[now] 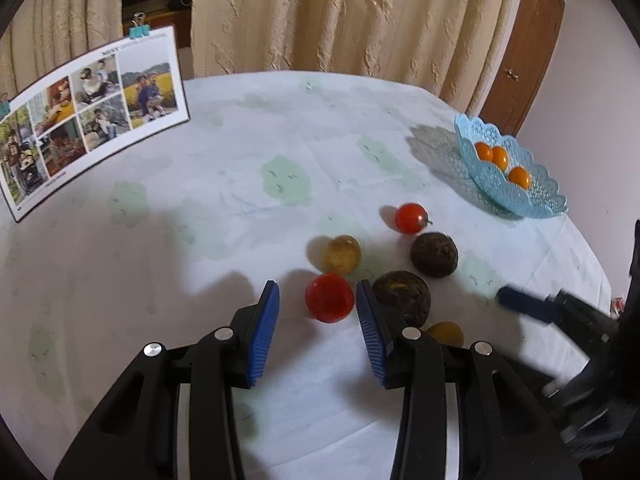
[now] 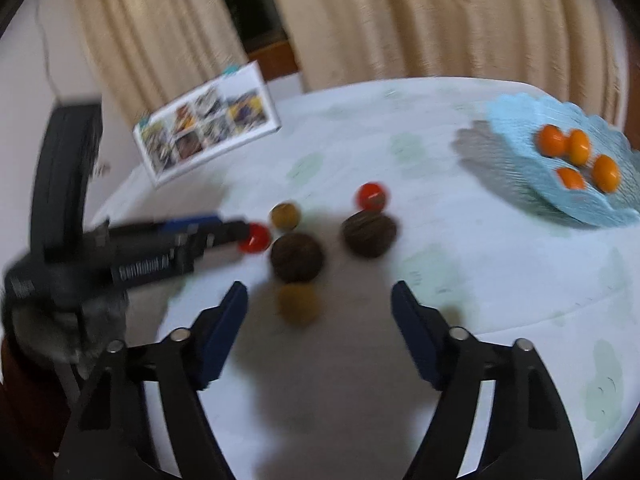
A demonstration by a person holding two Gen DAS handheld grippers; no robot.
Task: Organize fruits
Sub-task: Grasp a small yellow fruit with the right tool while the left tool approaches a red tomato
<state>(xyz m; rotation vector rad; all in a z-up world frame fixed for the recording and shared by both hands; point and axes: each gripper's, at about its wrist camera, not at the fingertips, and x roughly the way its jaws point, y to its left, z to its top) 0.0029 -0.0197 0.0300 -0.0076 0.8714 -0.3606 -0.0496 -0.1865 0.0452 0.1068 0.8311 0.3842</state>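
Note:
My left gripper (image 1: pixel 318 294) is open, its blue pads on either side of a red tomato (image 1: pixel 329 297) on the tablecloth, not closed on it. Around it lie a yellow-brown fruit (image 1: pixel 342 254), a second red tomato (image 1: pixel 411 218), two dark brown round fruits (image 1: pixel 434 254) (image 1: pixel 402 298) and another yellow fruit (image 1: pixel 446 334). A light blue lace basket (image 1: pixel 516 196) at the right holds several orange fruits (image 1: pixel 499 157). My right gripper (image 2: pixel 320 298) is open and empty, just short of a yellow fruit (image 2: pixel 298 304); the view is blurred.
A photo calendar card (image 1: pixel 92 116) held by clips stands at the back left of the round table (image 1: pixel 240 152). Beige curtains hang behind. The table edge curves close on the right, by the basket (image 2: pixel 560 184).

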